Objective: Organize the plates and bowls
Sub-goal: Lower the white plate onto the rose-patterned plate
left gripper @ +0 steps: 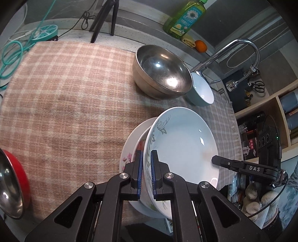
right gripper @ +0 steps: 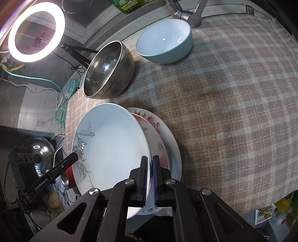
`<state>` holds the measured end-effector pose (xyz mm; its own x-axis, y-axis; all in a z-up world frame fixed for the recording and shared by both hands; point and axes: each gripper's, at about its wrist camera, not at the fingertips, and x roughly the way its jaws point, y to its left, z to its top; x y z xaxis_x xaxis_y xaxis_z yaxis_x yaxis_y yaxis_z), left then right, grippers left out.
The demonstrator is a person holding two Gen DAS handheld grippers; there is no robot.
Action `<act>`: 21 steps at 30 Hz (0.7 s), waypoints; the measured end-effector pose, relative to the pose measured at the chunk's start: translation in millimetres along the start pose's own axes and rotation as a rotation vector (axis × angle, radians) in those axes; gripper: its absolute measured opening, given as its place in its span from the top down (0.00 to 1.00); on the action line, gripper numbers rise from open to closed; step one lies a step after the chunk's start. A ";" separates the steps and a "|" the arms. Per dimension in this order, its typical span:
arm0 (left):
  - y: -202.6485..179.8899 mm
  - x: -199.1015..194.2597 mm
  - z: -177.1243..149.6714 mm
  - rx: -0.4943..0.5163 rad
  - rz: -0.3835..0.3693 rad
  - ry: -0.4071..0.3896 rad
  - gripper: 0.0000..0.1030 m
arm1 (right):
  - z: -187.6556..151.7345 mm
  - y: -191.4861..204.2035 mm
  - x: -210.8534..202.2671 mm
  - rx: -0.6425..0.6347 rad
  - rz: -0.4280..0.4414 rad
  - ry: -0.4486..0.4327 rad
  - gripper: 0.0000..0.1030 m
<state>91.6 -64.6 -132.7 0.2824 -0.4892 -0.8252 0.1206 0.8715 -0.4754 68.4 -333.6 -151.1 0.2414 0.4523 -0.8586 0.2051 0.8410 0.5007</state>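
Note:
A pale blue plate with a grey leaf pattern (left gripper: 184,147) (right gripper: 113,145) is held tilted over a pink-flowered plate (left gripper: 125,160) (right gripper: 158,147), which lies in a larger white plate (left gripper: 130,137) (right gripper: 175,149). My left gripper (left gripper: 146,154) is shut on the blue plate's left rim. My right gripper (right gripper: 150,160) is shut on its opposite rim. A steel bowl (left gripper: 163,71) (right gripper: 108,70) and a light blue bowl (left gripper: 202,90) (right gripper: 164,41) stand behind on the checked cloth (left gripper: 65,96).
A red-rimmed steel bowl (left gripper: 11,184) sits at the left edge. A tap (left gripper: 240,50), a green soap bottle (left gripper: 184,17) and an orange (left gripper: 200,46) stand at the back. A ring light (right gripper: 36,30) and a tripod (left gripper: 104,18) stand beyond the cloth. Shelves (left gripper: 270,121) are at the right.

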 end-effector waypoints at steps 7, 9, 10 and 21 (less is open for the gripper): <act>-0.2 5.5 -3.7 0.006 0.008 0.010 0.94 | -5.2 -5.2 3.5 0.006 -0.003 0.008 0.95; 0.0 7.2 -4.3 0.006 0.010 0.013 0.94 | -6.5 -7.1 5.5 0.011 -0.002 0.011 0.95; -0.1 7.8 -4.6 0.007 0.011 0.014 0.94 | -7.4 -8.1 6.3 0.014 -0.003 0.012 0.95; 0.3 16.4 -5.9 0.012 0.015 0.026 0.94 | -8.6 -11.5 9.1 0.023 -0.010 0.016 0.95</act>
<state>90.7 -72.6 -148.1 0.2592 -0.4767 -0.8400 0.1283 0.8790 -0.4593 60.1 -336.6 -165.6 0.2245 0.4488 -0.8650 0.2291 0.8385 0.4945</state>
